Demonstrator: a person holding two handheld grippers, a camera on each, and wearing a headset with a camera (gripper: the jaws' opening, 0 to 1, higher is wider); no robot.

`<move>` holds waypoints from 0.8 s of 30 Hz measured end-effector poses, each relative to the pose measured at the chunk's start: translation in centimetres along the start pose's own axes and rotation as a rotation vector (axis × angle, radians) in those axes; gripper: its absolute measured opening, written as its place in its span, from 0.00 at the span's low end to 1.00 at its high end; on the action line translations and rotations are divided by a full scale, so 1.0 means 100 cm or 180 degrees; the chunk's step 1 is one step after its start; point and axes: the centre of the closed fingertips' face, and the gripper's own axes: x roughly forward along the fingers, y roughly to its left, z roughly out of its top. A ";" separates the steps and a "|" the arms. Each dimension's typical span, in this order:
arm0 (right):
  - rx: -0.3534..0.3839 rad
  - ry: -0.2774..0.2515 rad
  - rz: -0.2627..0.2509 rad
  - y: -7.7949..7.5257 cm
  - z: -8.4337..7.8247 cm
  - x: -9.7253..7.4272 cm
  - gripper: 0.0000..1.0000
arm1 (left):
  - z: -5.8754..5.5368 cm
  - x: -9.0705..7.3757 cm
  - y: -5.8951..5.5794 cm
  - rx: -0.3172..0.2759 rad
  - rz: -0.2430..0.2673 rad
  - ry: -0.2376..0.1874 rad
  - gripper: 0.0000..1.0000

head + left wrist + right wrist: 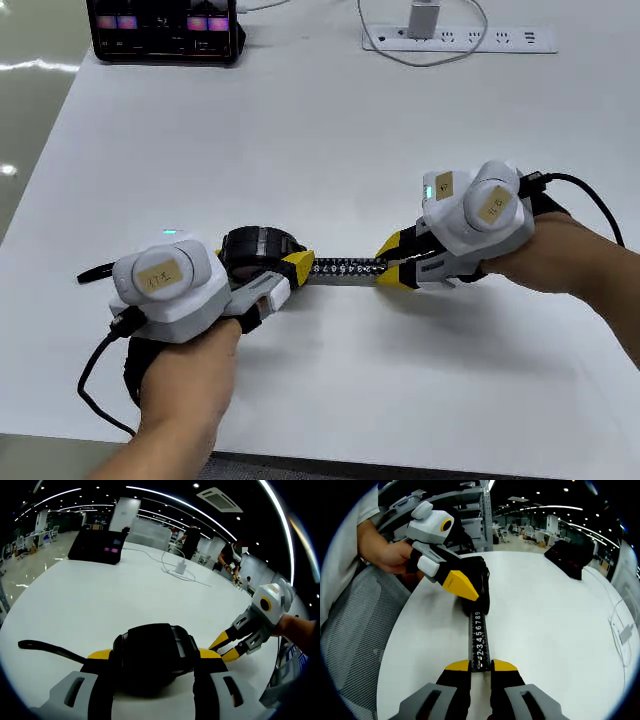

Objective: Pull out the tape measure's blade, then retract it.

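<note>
The left gripper (pixel 283 279) clamps the case (pixel 254 249) between its jaws, and the short blade (pixel 346 268) runs straight out from it, flat along the table (pixel 330 150), to the right gripper (pixel 394 264), whose jaws pinch its tip.

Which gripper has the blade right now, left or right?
The right gripper: its fingers pinch the end of the numbered blade, while the left gripper clamps the tape measure case.
</note>
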 end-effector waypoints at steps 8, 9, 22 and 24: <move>0.0001 -0.0029 0.0031 0.001 0.007 0.007 0.11 | 0.000 0.000 -0.001 -0.0001 -0.0003 -0.0001 0.59; -0.0003 -0.0031 0.0032 0.001 0.008 0.008 0.11 | 0.001 0.000 -0.001 -0.0002 -0.0003 -0.0001 0.59; -0.0014 -0.0104 0.0074 0.002 0.022 0.020 0.11 | 0.000 0.000 0.000 -0.0015 -0.0008 0.0008 0.59; -0.0022 -0.0114 0.0076 0.003 0.024 0.022 0.11 | 0.000 0.000 0.000 -0.0015 -0.0008 0.0008 0.59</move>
